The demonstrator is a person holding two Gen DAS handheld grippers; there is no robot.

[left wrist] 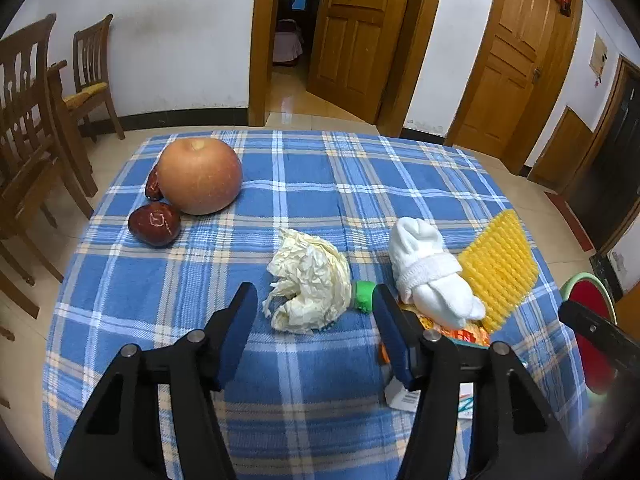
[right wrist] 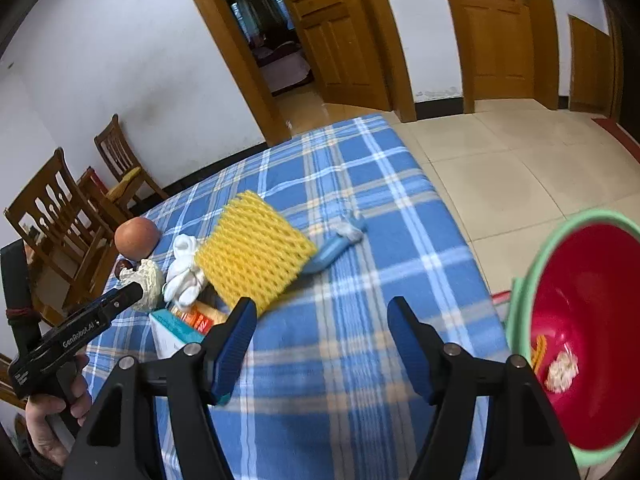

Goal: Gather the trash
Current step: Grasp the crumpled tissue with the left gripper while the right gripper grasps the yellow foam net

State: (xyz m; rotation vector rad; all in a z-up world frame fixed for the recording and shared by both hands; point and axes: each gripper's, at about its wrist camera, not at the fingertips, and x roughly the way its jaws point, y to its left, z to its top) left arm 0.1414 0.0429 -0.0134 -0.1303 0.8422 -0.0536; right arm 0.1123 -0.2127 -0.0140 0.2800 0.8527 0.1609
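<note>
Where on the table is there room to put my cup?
Bare cloth lies behind the crumpled paper, right of the apple. It's crowded around the white sock, yellow foam net and packets.

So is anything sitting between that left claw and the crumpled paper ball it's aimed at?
Nothing visible. The left gripper stands open with only bare checked tablecloth before the crumpled paper. A small green thing lies against the paper's right side, near the right finger.
</note>
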